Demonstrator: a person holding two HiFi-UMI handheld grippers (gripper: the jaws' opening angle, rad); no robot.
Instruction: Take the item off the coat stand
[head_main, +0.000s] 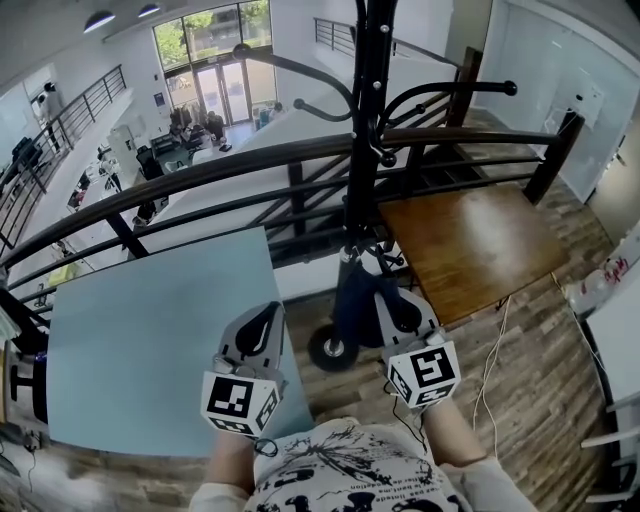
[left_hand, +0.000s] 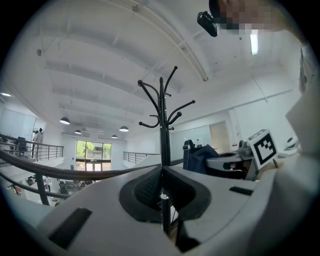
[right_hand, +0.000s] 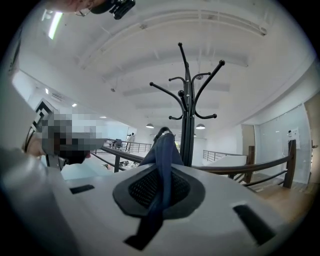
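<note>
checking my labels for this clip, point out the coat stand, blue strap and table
coat stand (head_main: 364, 120), head view, on its black pole
blue strap (right_hand: 163, 160), right gripper view, where it passes between the jaws
table (head_main: 150, 340), head view, bare middle of its pale blue top

left tool (head_main: 268, 312), right tool (head_main: 392, 305): white, black pads (right_hand: 145, 187), marker cubes (head_main: 238, 400); black-printed shirt (head_main: 345, 475).

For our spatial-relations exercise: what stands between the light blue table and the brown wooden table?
In the head view, the coat stand's black pole stands between them, with the dark blue item held by the right gripper.
</note>
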